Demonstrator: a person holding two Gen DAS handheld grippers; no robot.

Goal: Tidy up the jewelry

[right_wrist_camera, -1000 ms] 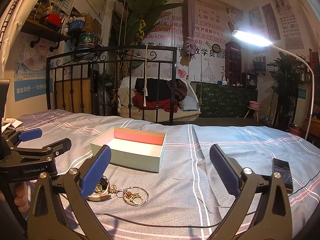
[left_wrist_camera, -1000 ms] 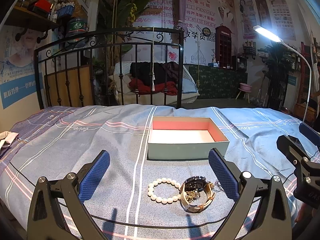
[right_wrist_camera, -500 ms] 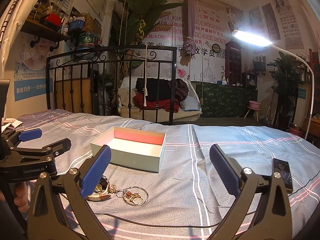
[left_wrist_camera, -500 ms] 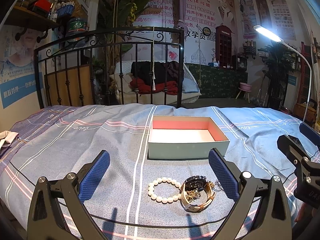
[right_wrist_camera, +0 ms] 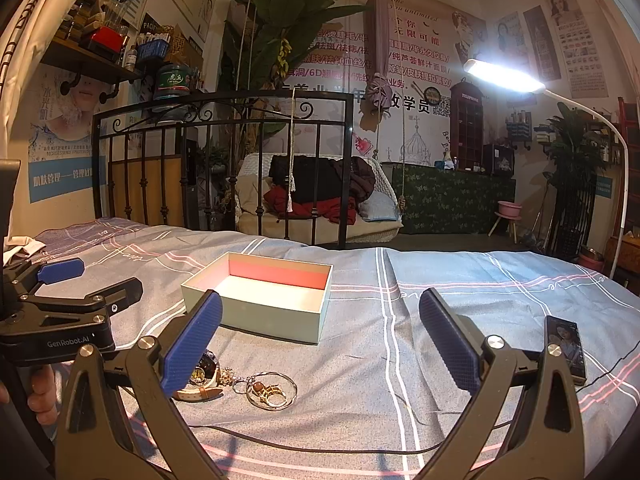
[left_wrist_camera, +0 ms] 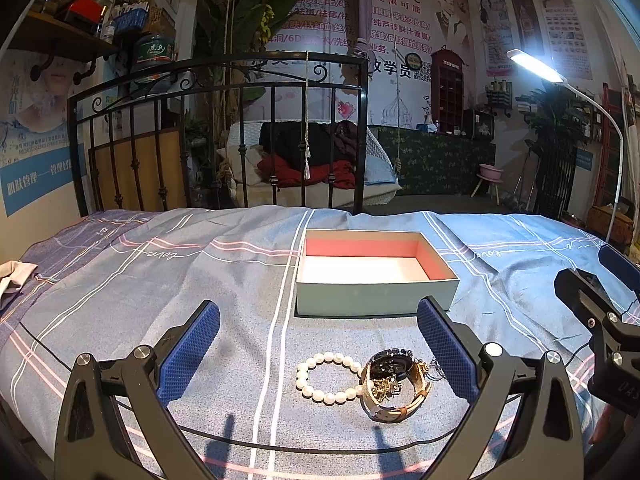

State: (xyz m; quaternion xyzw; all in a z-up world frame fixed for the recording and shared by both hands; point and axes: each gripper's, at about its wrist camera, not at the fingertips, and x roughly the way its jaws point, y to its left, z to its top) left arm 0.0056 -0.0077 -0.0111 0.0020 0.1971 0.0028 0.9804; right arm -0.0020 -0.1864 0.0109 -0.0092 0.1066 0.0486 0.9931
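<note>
An open pale green box (left_wrist_camera: 376,298) with a pink lining and white floor stands empty on the bed; it also shows in the right wrist view (right_wrist_camera: 260,312). In front of it lie a white pearl bracelet (left_wrist_camera: 326,376), a gold watch with a dark face (left_wrist_camera: 394,388) with a gold chain on it, and bangles and rings (right_wrist_camera: 272,392). The watch (right_wrist_camera: 200,380) is partly hidden behind my right gripper's left finger. My left gripper (left_wrist_camera: 318,354) is open and empty above the jewelry. My right gripper (right_wrist_camera: 320,344) is open and empty, right of the jewelry.
A blue plaid bedsheet (left_wrist_camera: 160,280) covers the bed. A black iron headboard (left_wrist_camera: 216,132) stands at the far edge. A phone (right_wrist_camera: 564,348) lies on the sheet at right, with a black cable (right_wrist_camera: 320,444) across the front. A lamp (right_wrist_camera: 504,76) shines at right.
</note>
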